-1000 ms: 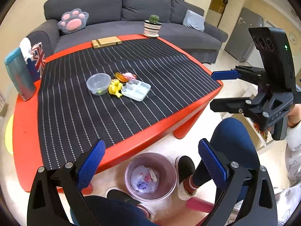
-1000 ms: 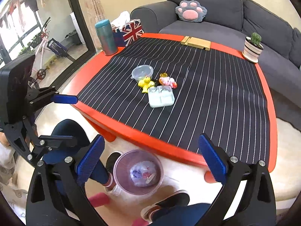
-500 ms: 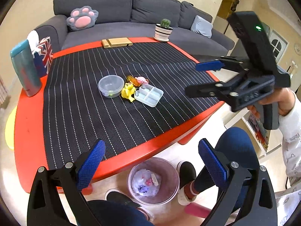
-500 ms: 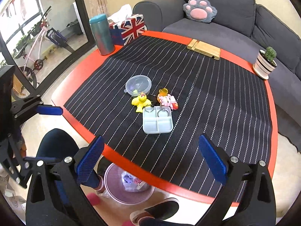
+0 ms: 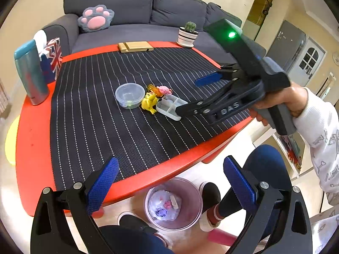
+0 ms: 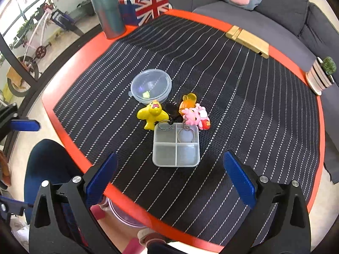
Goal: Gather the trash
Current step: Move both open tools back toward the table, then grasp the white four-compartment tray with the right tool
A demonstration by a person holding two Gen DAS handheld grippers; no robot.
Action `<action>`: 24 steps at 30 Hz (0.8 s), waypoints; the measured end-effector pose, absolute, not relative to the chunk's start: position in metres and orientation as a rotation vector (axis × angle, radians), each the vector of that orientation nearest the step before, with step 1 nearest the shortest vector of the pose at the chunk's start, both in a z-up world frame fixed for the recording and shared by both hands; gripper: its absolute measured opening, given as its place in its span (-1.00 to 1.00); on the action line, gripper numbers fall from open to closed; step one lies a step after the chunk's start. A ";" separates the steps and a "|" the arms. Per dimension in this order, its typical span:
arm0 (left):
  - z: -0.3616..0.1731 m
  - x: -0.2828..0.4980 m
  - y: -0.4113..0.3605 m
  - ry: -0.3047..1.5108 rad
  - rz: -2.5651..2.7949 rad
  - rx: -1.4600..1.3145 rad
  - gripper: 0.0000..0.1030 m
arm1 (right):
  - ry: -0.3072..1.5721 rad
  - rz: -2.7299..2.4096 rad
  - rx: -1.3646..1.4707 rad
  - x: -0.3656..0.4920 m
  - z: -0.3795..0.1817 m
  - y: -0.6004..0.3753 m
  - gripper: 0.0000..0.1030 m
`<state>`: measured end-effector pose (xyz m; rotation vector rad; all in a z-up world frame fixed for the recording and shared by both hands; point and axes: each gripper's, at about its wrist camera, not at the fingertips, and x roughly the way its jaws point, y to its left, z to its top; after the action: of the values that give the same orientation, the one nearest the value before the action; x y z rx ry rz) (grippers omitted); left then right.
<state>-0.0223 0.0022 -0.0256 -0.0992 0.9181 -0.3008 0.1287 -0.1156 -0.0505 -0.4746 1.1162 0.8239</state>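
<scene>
Trash sits in the pink bin (image 5: 172, 203) on the floor, below the near edge of the red tabletop (image 5: 31, 139). My left gripper (image 5: 169, 182) hangs above it, fingers spread wide and holding nothing. My right gripper (image 6: 169, 174) is over the striped mat (image 6: 243, 110), fingers equally wide and empty, pointed at the divided tray (image 6: 176, 146) (keyrings lie in its far compartments). A lidded plastic bowl (image 6: 150, 85) and toy keychains sit just beyond.
</scene>
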 end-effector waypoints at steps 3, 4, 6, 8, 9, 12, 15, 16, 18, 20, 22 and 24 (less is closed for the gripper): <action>-0.026 -0.023 0.005 0.917 -0.297 -0.104 0.85 | 1.134 0.822 -0.495 0.134 -0.060 -0.111 0.90; -0.026 -0.023 0.006 0.918 -0.296 -0.105 0.85 | 1.143 0.823 -0.495 0.136 -0.063 -0.109 0.90; -0.027 -0.023 0.007 0.919 -0.295 -0.107 0.85 | 1.152 0.827 -0.492 0.139 -0.067 -0.108 0.90; -0.028 -0.023 0.008 0.919 -0.292 -0.111 0.85 | 1.162 0.829 -0.487 0.140 -0.071 -0.107 0.90; -0.029 -0.023 0.009 0.921 -0.292 -0.114 0.85 | 1.163 0.830 -0.485 0.140 -0.072 -0.106 0.89; -0.031 -0.023 0.010 0.925 -0.292 -0.118 0.85 | 1.168 0.833 -0.486 0.141 -0.076 -0.105 0.61; -0.031 -0.023 0.011 0.925 -0.294 -0.124 0.85 | 1.169 0.838 -0.491 0.141 -0.079 -0.102 0.53; -0.031 -0.023 0.011 0.925 -0.293 -0.126 0.85 | 1.170 0.841 -0.489 0.142 -0.080 -0.102 0.44; -0.032 -0.023 0.012 0.926 -0.293 -0.128 0.85 | 1.173 0.838 -0.494 0.142 -0.082 -0.100 0.33; -0.033 -0.024 0.012 0.926 -0.294 -0.128 0.85 | 1.174 0.840 -0.497 0.142 -0.083 -0.099 0.29; -0.033 -0.023 0.012 0.928 -0.293 -0.129 0.85 | 1.175 0.838 -0.496 0.143 -0.084 -0.098 0.14; -0.034 -0.023 0.012 0.929 -0.293 -0.130 0.85 | 1.173 0.837 -0.498 0.142 -0.084 -0.099 0.12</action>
<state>-0.0231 0.0122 -0.0338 -0.1297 0.9293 -0.2927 0.1424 -0.0990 -0.0835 -0.4977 1.1728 0.8366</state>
